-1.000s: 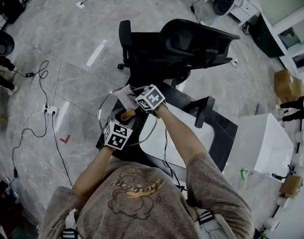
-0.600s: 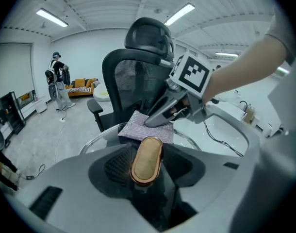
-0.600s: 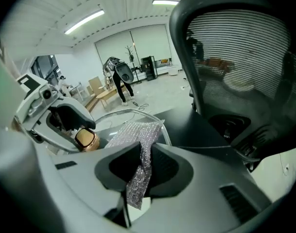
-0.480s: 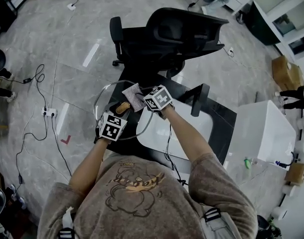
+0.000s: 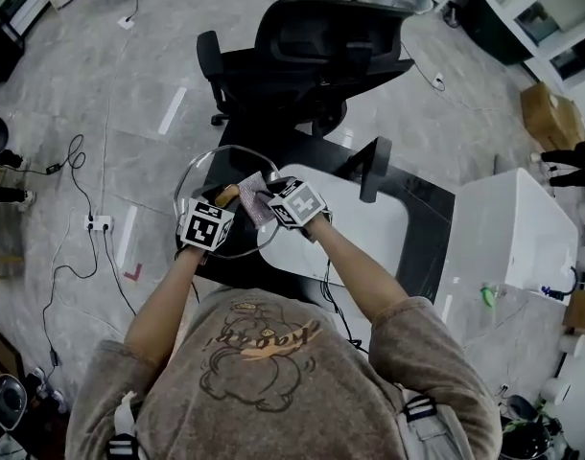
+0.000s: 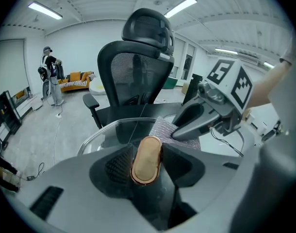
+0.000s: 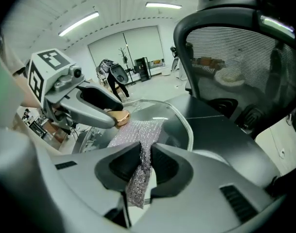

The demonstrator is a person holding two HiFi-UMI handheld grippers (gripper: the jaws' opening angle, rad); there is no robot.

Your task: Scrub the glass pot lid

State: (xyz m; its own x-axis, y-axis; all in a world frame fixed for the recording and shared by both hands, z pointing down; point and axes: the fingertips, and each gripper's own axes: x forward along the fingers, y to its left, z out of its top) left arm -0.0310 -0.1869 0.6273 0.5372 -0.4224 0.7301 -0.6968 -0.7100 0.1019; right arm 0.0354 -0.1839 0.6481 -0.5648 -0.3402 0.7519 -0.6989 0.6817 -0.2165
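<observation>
Left tool [image 6: 147, 165] clamped on bronze oval knob [image 6: 146, 154], round clear glass pot lid [image 5: 209, 173] held aloft at edge of black desk [image 5: 429, 249]. Right tool [image 7: 144, 166] pinches silvery mesh scouring cloth [image 7: 137, 134] against glass. Risk: hard rubbing pivots lid on lone knob grip; slip means drop, breakage.

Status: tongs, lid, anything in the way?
Left tongs shut on lid handle. Right tongs shut on scrub cloth, cloth lying on glass lid. No obstruction seen.
</observation>
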